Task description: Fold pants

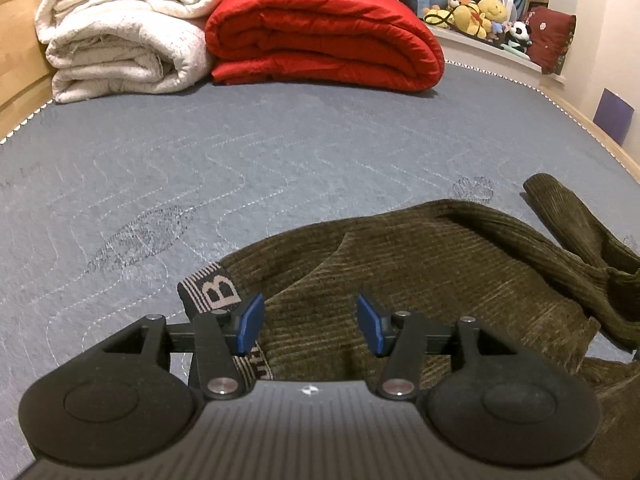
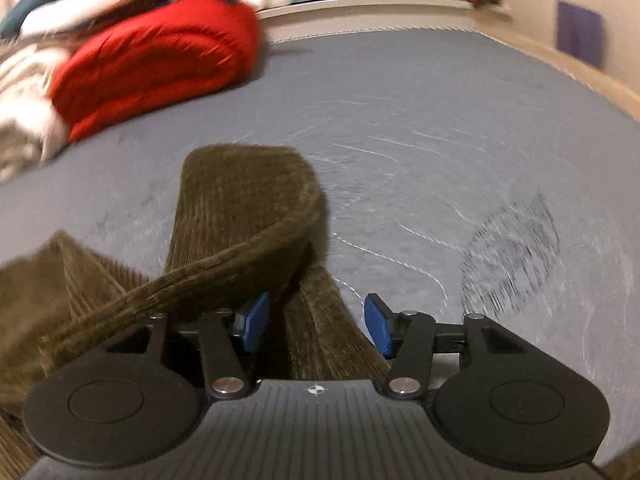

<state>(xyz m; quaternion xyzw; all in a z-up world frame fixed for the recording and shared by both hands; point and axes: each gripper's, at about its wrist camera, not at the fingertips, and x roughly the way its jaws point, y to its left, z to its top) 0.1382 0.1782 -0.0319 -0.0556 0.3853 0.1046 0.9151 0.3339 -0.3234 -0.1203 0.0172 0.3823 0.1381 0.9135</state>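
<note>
- The pants (image 1: 420, 264) are olive corduroy, lying rumpled on the grey quilted mattress (image 1: 240, 168). They sit at the near side, with the waistband (image 1: 212, 288) (woven band with a "B" on it) toward the left.
- Left tongs (image 1: 310, 324) are spread wide over the waist area with nothing between the blue pads (image 1: 250, 328). They look to be hovering just above the cloth, but I can't tell if they touch it.
- Right tongs (image 2: 316, 324) are also wide and not clamped on anything. One leg (image 2: 244, 204) loops up and drapes over the left finger, while more cloth runs under the gap.
- The right view is pretty smeared, so that side looks to be on the move, but take that as a guess.
- What could go wrong: that draped leg could snag on the finger and get dragged along, which would bunch things up more.
- Corduroy this thick is probably heavy and floppy. If a pinch only catches the top layer, I'd expect the rest to sag and the fold to come out crooked.
- The legs look crossed or twisted, so folding before flattening would lock that twist in.
- The red duvet (image 1: 324, 36) and white quilt (image 1: 124, 28) are well apart at the far end, so no real risk there.
</note>
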